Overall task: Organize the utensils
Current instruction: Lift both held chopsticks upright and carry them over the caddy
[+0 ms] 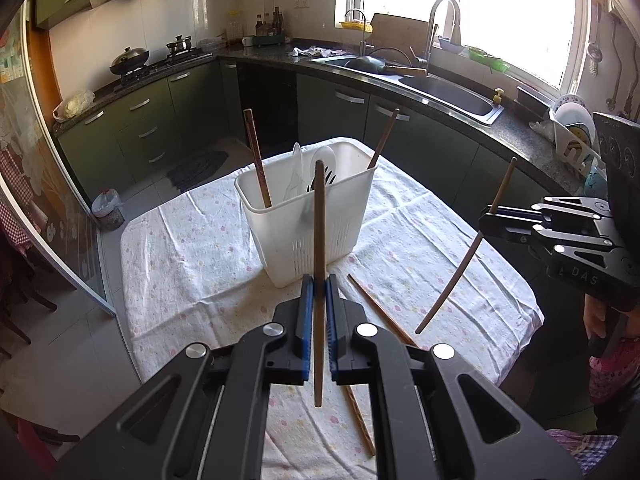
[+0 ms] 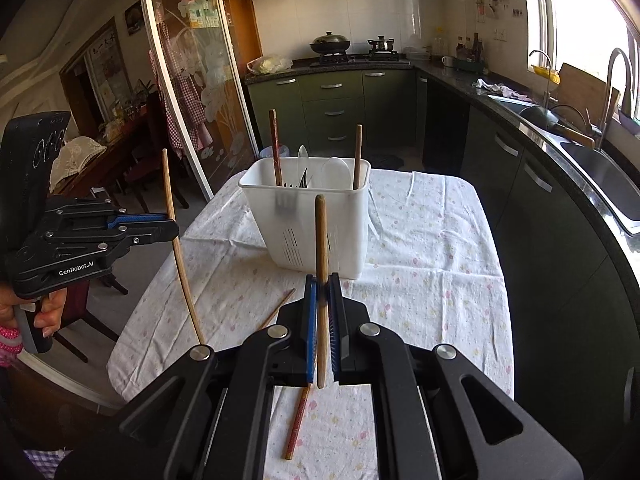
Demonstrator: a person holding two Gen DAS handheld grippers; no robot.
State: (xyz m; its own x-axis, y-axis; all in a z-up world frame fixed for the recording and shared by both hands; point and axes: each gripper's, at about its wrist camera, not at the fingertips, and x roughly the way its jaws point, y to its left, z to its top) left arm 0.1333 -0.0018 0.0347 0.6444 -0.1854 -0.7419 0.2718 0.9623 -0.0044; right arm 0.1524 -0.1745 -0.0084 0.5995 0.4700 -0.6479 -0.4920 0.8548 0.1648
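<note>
your left tongs (image 1: 319,292) are clamped on a chopstick (image 1: 319,280) that stands nearly upright between the blue pads (image 1: 306,320), its top end in front of the white caddy (image 1: 308,232) and its lower end hanging below the pads. seen from your right wrist, the left tongs (image 2: 170,226) sit off to the left, above the counter's (image 2: 420,280) left edge, with that chopstick (image 2: 180,252) running through them. your right tongs (image 2: 322,296) grip a second chopstick (image 2: 321,288), also close to upright, its top just in front of the caddy (image 2: 308,224). from the left wrist, the right tongs (image 1: 490,220) are at the right, over the counter's (image 1: 200,248) right side, and their chopstick (image 1: 468,256) slants down toward the cloth without touching it. the caddy stands on the flowered cloth near the middle of the counter, well apart from both tongs. in it you have two chopsticks, one dark stick (image 1: 257,160) leaning at the left end and another stick (image 1: 383,138) at the right end, with a white spoon (image 1: 297,172), a slotted spoon (image 1: 323,162) and a fork (image 1: 330,178) between them. one more chopstick (image 1: 382,312) lies flat on the cloth between the caddy and you, partly hidden under the left tongs; the right view shows it (image 2: 298,416) running under the right tongs.
</note>
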